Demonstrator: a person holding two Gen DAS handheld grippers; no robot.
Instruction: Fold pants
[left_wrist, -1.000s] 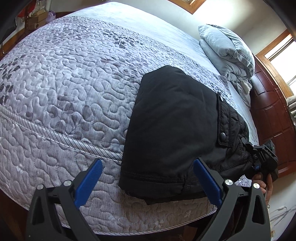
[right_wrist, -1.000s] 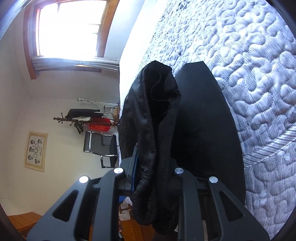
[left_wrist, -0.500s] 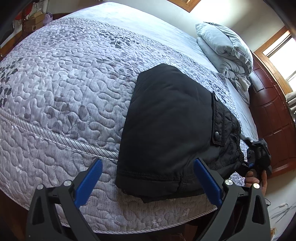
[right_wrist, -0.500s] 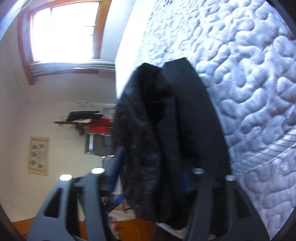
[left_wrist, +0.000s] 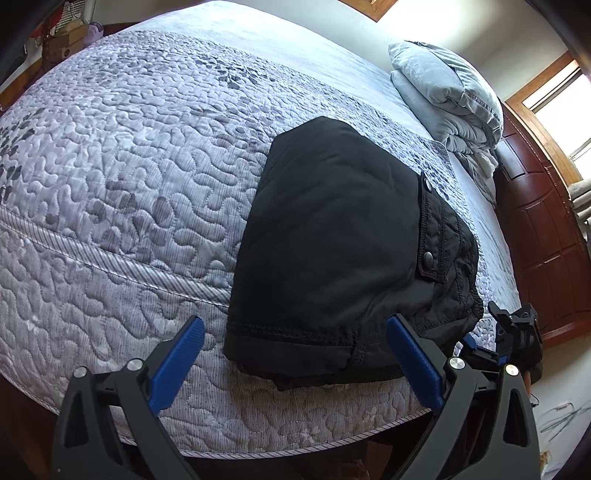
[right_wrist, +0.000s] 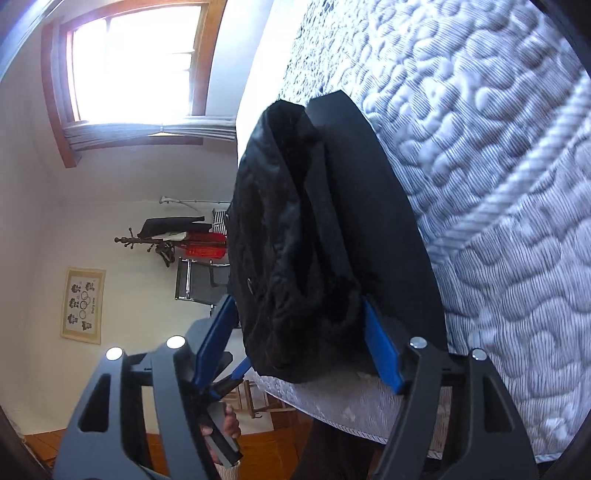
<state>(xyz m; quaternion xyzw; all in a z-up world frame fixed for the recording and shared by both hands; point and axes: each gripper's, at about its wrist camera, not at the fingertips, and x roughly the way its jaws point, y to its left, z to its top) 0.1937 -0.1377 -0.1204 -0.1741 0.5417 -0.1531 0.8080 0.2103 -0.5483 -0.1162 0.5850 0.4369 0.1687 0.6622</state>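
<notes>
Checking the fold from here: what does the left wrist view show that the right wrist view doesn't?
Left wrist only: the top of the folded black pants with a snap-button pocket flap, folded grey bedding at the bed's far end, a dark wooden headboard, and the left gripper open over the pants' near edge.

Right wrist only: the pants' thick side edge, a window, a coat rack, a framed picture, a chair.

Both: the pants on the quilted bedspread, and the right gripper, jaws open and closing slightly around the edge, not pressing.

We see a quilted grey bedspread (left_wrist: 122, 177) with folded pale blankets (left_wrist: 448, 92) far right. A framed picture (right_wrist: 83, 304) hangs beside a coat rack (right_wrist: 162, 240).
</notes>
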